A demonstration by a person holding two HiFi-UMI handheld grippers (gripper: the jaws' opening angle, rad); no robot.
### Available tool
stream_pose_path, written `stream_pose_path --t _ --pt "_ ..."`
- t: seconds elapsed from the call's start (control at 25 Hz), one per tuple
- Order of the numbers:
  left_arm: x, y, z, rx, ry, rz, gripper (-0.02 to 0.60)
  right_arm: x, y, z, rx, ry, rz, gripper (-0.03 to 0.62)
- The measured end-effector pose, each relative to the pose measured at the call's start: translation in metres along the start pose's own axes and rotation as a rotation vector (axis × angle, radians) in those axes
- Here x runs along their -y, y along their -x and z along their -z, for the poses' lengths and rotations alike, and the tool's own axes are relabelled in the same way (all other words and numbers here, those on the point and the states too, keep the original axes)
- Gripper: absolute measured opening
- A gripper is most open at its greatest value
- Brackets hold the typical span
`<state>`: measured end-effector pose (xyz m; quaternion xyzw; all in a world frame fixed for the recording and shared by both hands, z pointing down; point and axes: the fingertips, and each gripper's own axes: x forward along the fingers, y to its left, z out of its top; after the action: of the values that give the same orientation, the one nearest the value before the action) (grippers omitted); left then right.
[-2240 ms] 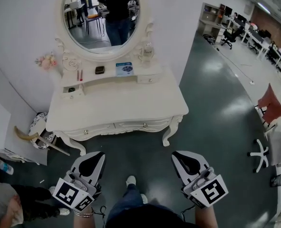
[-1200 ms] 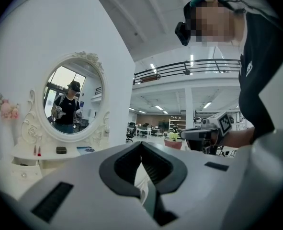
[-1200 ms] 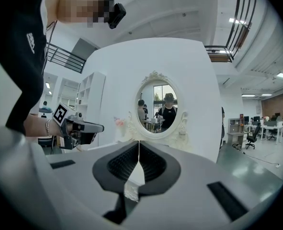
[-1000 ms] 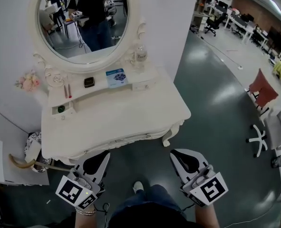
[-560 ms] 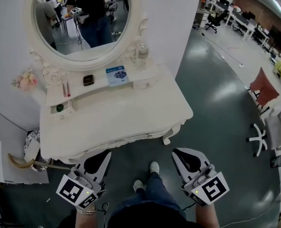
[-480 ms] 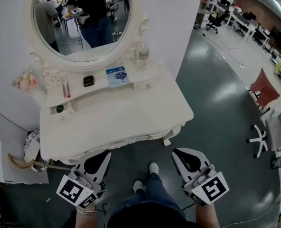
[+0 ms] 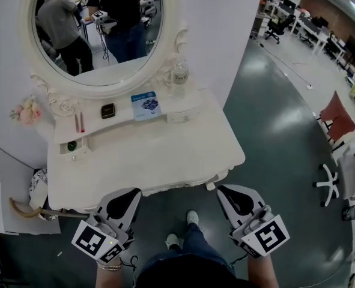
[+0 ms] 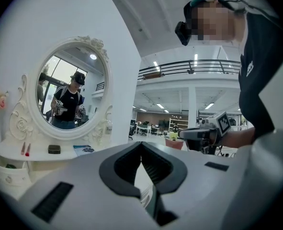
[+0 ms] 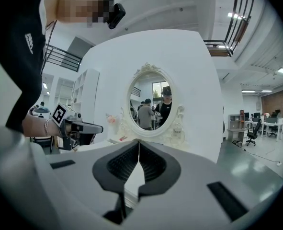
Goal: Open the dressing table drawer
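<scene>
The white dressing table [image 7: 147, 155] stands against the wall straight ahead. Only a strip of its drawer front [image 7: 165, 188] shows under the overhanging top. My left gripper [image 7: 131, 192] is held level at the table's front left, its tips just short of the edge. My right gripper [image 7: 221, 189] is beside the front right corner and leg. Both are shut and hold nothing. In the left gripper view the jaws [image 8: 141, 143] meet at the tips, with the tabletop and mirror beyond. In the right gripper view the jaws [image 9: 138, 142] meet the same way.
An oval mirror [image 7: 99, 29] rises behind a raised shelf carrying a blue card [image 7: 145, 105], a dark box [image 7: 107, 110], a bottle [image 7: 179, 74] and flowers [image 7: 26, 110]. A curved handle [image 7: 21, 209] leans at the left. A chair base [image 7: 328, 185] stands at the right.
I have stepped closer: the table has slid down toward both grippers, and its front edge now hides most of the drawer front. Both jaws stayed shut.
</scene>
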<state>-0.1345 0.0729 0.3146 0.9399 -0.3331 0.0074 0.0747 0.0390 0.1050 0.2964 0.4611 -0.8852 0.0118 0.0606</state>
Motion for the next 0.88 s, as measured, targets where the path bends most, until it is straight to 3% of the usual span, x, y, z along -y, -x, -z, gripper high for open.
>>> stream_pose_path --t 0.88 --pt "-0.025 -0.104 -0.015 -0.005 0.002 -0.064 0.018 0.109 -0.045 -0.005 -0.006 0.004 -0.072 0.018"
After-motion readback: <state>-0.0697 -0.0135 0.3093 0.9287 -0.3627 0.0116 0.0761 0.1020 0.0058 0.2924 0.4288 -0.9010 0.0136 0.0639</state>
